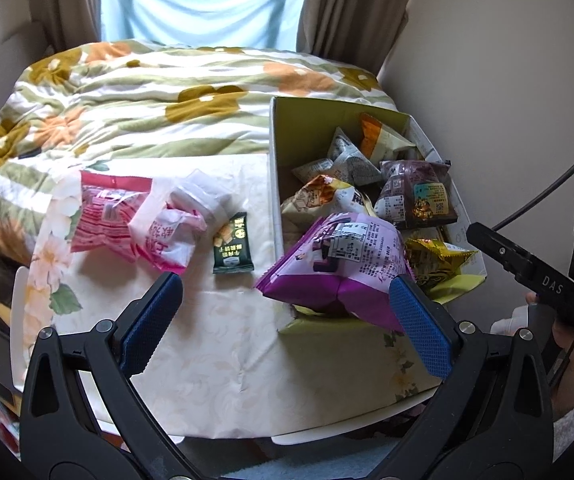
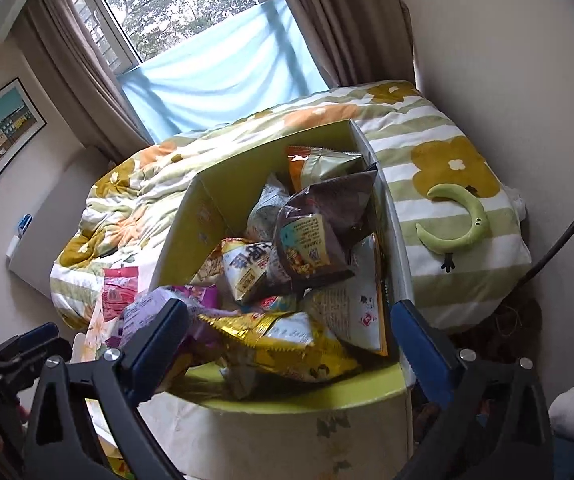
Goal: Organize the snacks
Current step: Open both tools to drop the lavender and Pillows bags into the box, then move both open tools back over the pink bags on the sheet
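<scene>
Snacks are mostly piled in the cardboard box [image 1: 287,128] by now, so we'll use that box as our reference for everything. Inside it we can see a dark brown bag [image 1: 417,196], a gold bag [image 1: 435,260] toward the near corner, an orange-and-pale bag [image 1: 379,136] at the far end, and a few grey and cream packets in between. A purple bag [image 1: 339,264] hangs over the box's near left corner, partly in and partly out, touching the rim.

Our left gripper [image 1: 287,304] sits just in front of that corner with its jaws spread wide and nothing between them; its right blue pad [image 1: 419,320] is right up against the purple bag, though we can't tell if it's actually touching. Our right gripper [image 2: 291,332] hovers over the near end of the box, also wide open and empty, with the gold bag [image 2: 287,340] lying between its fingers below.

Left of the box, out on the cream tablecloth [image 1: 215,352], three things are outside it: a small dark green packet [image 1: 233,246] closest to the box wall, then a pink-and-white bag [image 1: 171,236], then a red-pink bag [image 1: 107,216] furthest out.

Behind the box there's a floral duvet [image 1: 147,100], and on the box's right side a green crescent plush [image 2: 459,220] lies on the striped bedding.
</scene>
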Demonstrator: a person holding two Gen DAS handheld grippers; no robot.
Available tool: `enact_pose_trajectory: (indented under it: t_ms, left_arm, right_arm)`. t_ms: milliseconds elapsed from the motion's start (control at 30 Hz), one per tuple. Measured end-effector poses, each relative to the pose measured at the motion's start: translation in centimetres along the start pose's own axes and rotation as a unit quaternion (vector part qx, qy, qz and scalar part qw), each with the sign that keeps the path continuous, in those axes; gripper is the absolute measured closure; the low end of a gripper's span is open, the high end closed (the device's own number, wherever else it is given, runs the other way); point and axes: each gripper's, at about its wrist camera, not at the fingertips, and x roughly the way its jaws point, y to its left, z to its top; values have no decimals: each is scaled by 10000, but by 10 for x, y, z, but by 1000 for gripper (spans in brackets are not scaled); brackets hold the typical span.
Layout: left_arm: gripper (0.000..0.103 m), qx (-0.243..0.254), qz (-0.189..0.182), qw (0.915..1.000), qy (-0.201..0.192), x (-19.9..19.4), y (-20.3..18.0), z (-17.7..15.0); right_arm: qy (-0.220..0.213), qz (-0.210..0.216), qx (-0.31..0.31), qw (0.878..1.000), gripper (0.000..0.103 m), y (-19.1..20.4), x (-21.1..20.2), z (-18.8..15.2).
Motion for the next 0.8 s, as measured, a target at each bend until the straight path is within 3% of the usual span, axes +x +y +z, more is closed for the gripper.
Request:
enact_pose_trajectory:
  t_ms: [333,567,800]
  left_arm:
    - [1,-445,315,9979,-349,-43,51,-9]
    - [1,-668,523,9950,-529,-72,114,-8]
    - [1,-727,482,9943,-618,-89,174,5]
  right_arm:
    - [-102,248,-228,9994,2,34,-28,6]
    - [-341,389,-501,9974,2,91,-46,5]
    - [-516,376,-638,9959,2,160,-43,-5]
